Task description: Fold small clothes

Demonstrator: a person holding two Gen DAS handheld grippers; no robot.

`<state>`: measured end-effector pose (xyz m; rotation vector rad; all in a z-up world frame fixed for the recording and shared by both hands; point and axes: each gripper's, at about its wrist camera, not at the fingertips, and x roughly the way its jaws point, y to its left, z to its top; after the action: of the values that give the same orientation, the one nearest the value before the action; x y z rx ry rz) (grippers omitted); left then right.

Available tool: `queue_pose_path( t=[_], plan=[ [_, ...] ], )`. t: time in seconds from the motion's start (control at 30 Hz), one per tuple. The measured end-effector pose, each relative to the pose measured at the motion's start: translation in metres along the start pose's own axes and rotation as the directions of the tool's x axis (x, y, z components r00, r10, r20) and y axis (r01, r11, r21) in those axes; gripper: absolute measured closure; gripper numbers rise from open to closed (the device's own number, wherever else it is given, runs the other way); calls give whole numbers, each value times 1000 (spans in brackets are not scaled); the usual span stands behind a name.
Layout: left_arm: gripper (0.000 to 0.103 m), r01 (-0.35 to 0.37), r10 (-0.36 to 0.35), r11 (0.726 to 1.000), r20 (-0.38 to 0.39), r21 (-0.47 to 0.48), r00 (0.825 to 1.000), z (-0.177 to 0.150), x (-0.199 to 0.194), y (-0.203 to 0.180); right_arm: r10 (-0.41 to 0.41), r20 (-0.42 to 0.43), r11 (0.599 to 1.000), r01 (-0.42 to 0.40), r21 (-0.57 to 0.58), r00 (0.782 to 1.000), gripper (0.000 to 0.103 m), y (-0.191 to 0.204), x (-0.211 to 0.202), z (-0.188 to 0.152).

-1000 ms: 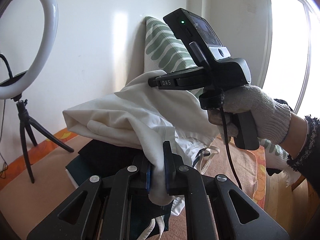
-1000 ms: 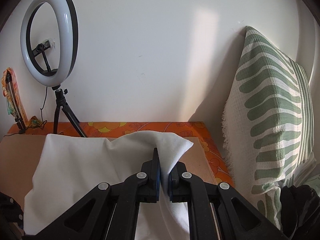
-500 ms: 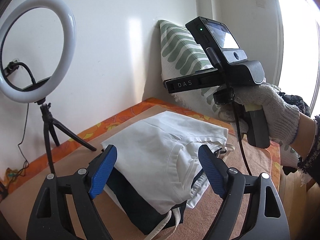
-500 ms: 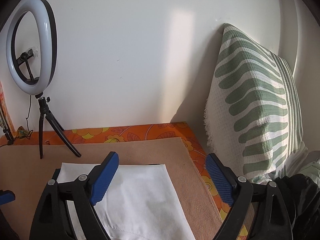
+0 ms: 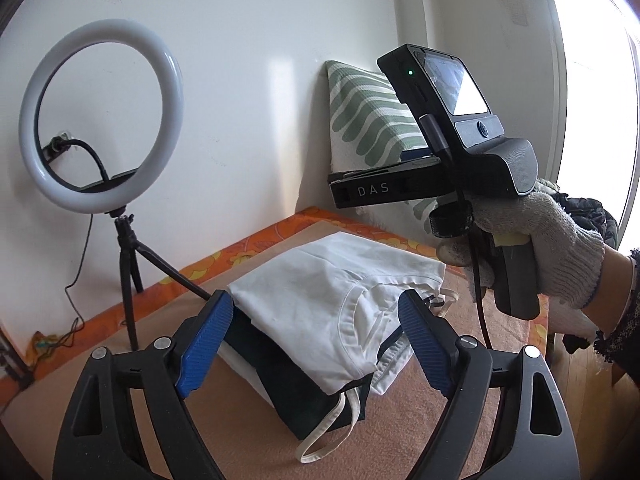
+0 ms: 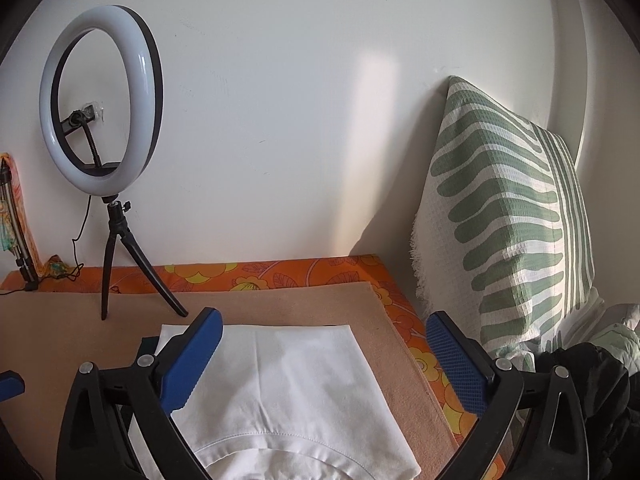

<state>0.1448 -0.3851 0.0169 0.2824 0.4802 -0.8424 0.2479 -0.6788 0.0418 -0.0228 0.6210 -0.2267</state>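
Observation:
A folded white garment (image 5: 304, 280) lies on a dark folded garment (image 5: 280, 384), with white cloth loops hanging out at the front of the stack. My left gripper (image 5: 316, 300) hovers open just above the stack's near side, its blue pads wide apart and touching nothing. In the right wrist view the same white garment (image 6: 288, 380) lies flat below my right gripper (image 6: 324, 318). Its jaws are opening, with nothing pressed between them. A gloved hand (image 5: 560, 248) holds the right gripper's body above the stack's right side.
A ring light on a small tripod (image 6: 100, 112) stands at the back left on the tan mat (image 6: 280, 304). A green-and-white pillow (image 6: 512, 240) leans on the wall at right, with dark clothing (image 6: 592, 392) beside it. An orange floral cloth (image 6: 240, 276) borders the mat.
Both grippers were shut on the white garment and have let go and opened wide. The garment has dropped flat onto the stack, and both grippers have drawn back and up.

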Motion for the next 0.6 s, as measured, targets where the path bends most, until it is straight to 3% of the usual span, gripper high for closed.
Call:
queue_pose_path(
  t=[0.6],
  plan=[
    [5, -59, 60, 998, 67, -21, 996, -26, -112, 10, 49, 70, 999, -50, 13, 996, 0, 72, -111, -24]
  ],
)
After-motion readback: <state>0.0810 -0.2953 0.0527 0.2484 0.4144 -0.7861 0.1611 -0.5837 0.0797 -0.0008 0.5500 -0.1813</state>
